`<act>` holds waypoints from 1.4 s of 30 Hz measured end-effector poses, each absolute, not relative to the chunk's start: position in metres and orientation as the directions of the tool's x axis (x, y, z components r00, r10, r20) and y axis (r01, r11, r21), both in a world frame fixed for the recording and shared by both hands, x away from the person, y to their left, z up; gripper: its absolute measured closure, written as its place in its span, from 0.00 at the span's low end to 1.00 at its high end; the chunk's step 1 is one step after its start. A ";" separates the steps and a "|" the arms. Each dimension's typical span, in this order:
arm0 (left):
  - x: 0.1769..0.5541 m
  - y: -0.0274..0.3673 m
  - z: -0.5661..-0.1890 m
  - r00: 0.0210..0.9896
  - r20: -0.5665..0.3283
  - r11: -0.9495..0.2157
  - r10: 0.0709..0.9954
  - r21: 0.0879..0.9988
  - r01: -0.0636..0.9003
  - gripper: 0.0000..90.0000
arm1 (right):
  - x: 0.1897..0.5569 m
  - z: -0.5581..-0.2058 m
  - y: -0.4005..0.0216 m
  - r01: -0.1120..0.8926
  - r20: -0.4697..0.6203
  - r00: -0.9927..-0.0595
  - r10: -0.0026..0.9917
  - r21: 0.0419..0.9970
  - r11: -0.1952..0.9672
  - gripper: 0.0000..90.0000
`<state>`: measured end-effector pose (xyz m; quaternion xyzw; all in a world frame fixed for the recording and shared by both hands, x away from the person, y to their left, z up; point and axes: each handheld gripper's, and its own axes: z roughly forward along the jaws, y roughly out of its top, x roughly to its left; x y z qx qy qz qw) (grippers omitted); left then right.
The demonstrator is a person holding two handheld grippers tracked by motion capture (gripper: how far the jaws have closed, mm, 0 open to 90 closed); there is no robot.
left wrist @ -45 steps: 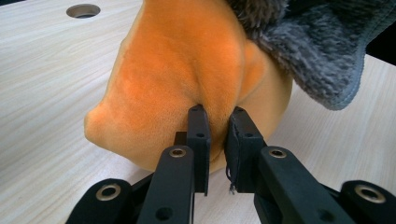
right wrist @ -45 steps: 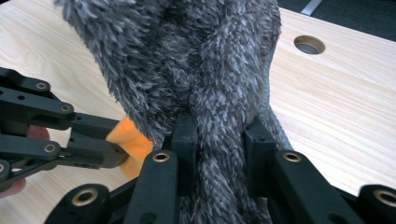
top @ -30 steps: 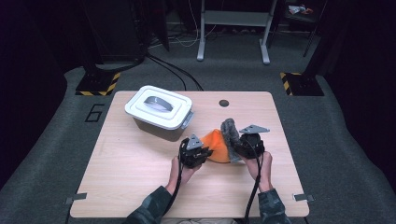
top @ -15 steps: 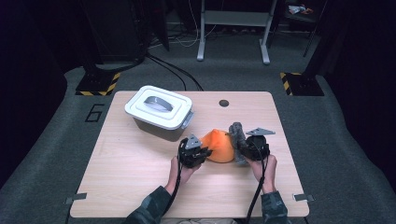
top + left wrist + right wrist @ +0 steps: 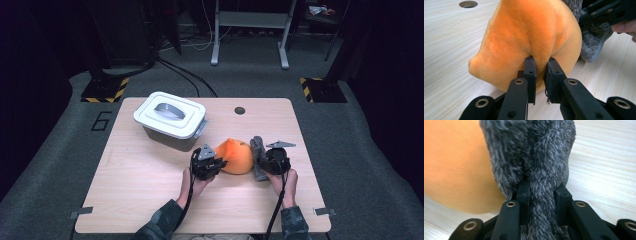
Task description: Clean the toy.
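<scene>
Two grips are on at once: the left gripper (image 5: 540,62) has its jaws pinched on a fold of the orange plush (image 5: 529,37), and the right gripper (image 5: 542,188) has its jaws clamped on the grey fur piece (image 5: 534,152), a tuft bunched between them. In the high view the orange plush (image 5: 234,156) sits on the table (image 5: 140,185) between the two grippers, left gripper (image 5: 216,162) at one flank and right gripper (image 5: 264,161) at the other, with the grey piece (image 5: 257,152) just ahead of the right jaws and touching the orange.

The step in hand looks like handling the soft toy with both grippers, either setting it down or pulling its two parts apart; which one I cannot tell. The bin (image 5: 170,120) beyond the left jaws has its lid on, so stowing the toy would first call for a free gripper to lift that lid. Either way the next move calls for steady, matched hands, since soft fabric can slip from a narrow pinch.

Both forearms come in low, hands wrapped round the gripper bodies, jaws pointing forward and slightly inward toward each other, close to the tabletop.
</scene>
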<state>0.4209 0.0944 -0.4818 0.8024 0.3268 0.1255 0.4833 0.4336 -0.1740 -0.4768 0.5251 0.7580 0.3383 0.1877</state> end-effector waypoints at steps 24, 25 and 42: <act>0.421 0.096 -0.482 0.751 -0.121 -0.316 0.649 0.855 0.412 0.90 | 0.411 -0.428 -0.157 0.570 0.021 -0.465 0.885 0.772 0.281 0.80; 0.421 0.096 -0.482 0.750 -0.121 -0.316 0.650 0.855 0.412 0.90 | 0.412 -0.428 -0.152 0.570 0.020 -0.484 0.875 0.765 0.299 0.80; 0.418 0.098 -0.479 0.771 -0.052 -0.380 0.635 0.847 0.371 0.54 | 0.422 -0.444 -0.144 0.587 0.014 -0.478 0.878 0.749 0.307 0.80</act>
